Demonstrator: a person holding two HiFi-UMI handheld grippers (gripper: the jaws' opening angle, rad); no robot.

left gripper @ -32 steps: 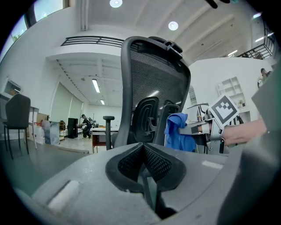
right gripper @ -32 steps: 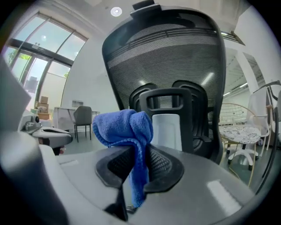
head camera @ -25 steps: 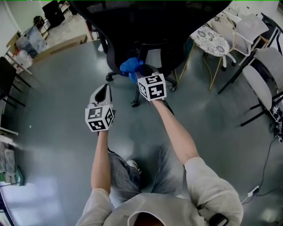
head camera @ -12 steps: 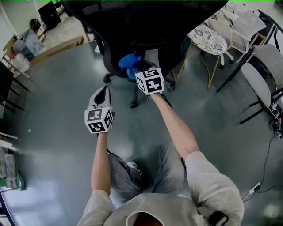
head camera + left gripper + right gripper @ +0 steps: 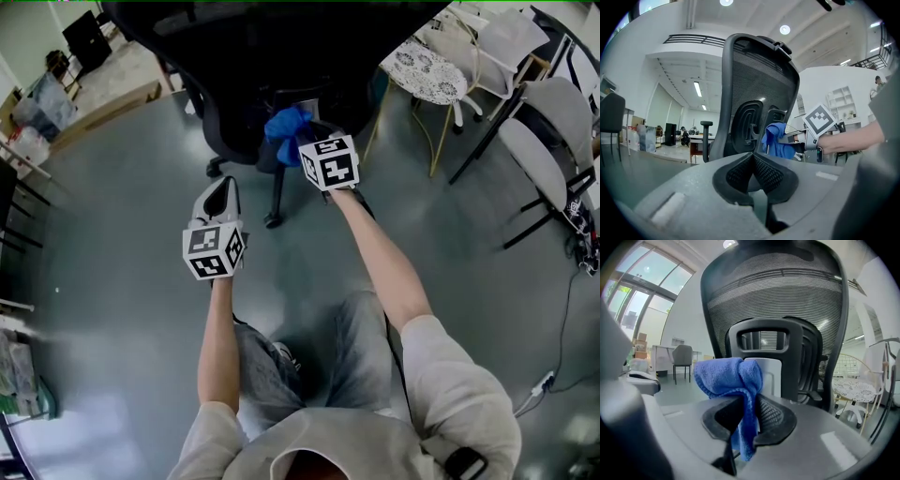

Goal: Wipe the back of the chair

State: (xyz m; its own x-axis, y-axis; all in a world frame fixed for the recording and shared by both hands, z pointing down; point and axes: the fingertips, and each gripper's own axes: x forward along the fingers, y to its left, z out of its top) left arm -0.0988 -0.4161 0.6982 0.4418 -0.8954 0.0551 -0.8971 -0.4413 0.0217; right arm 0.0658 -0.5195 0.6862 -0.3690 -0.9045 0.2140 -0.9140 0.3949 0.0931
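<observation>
A: In front of the person: mesh chair back (image 5: 778, 291), upright. Cloth?
B: Blue cloth (image 5: 726, 378) is pinched in the right gripper (image 5: 746, 404), bunched ahead so the fabric leads. It's near the back; contact unclear.
A: Left gripper (image 5: 753, 157)?
B: Jaws together, empty, parked low and clear of the wipe path, I'd guess.

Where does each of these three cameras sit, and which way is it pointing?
Head view: on the person's head, looking steeply down at the chair; both forearms, legs, the left gripper and right gripper show.
Left gripper view: on the left gripper, looking up at the chair's back; its shut fingers fill the foreground.
Right gripper view: on the right gripper, facing the chair's back; its fingers clamp the blue cloth.
Shared: all three show chair and cloth.
</observation>
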